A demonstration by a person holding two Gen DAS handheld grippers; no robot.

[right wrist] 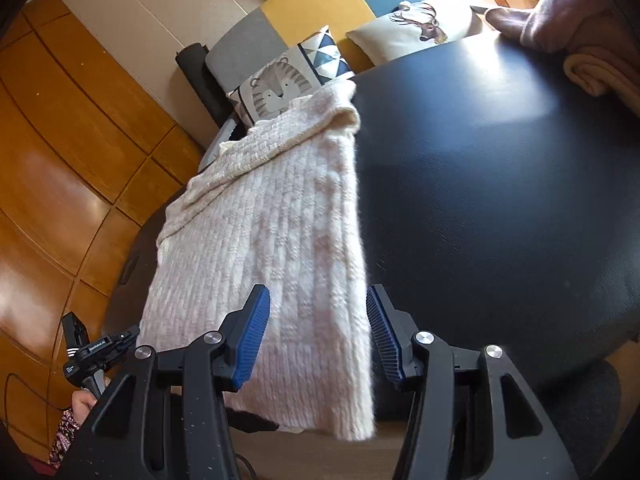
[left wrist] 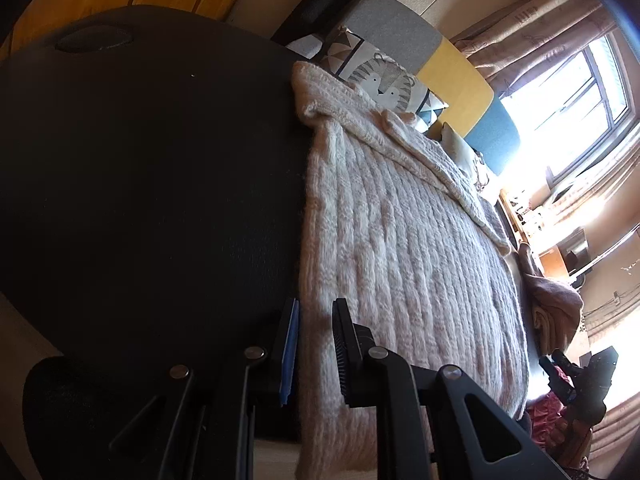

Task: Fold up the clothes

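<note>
A cream knitted sweater (left wrist: 400,240) (right wrist: 272,220) lies as a long folded strip on the round black table (left wrist: 160,180) (right wrist: 500,180). A sleeve is folded across its far end, and its near end droops over the table's edge. My left gripper (left wrist: 316,344) hovers over one long edge of the sweater near that end, its jaws a narrow gap apart with no cloth pinched. My right gripper (right wrist: 318,320) stands open above the sweater's other long edge, nothing gripped. Each gripper shows small in the other's view: the right gripper (left wrist: 576,376), and the left gripper (right wrist: 92,352) with the hand (right wrist: 84,400) that holds it.
A pile of pink folded clothes (right wrist: 592,52) (left wrist: 552,304) sits at the table's edge. Behind the table is a grey, yellow and blue sofa (right wrist: 312,0) with a lion cushion (right wrist: 276,88) (left wrist: 384,84) and a deer cushion (right wrist: 420,28). Wooden cabinets (right wrist: 60,160) and a bright window (left wrist: 568,92) stand beyond.
</note>
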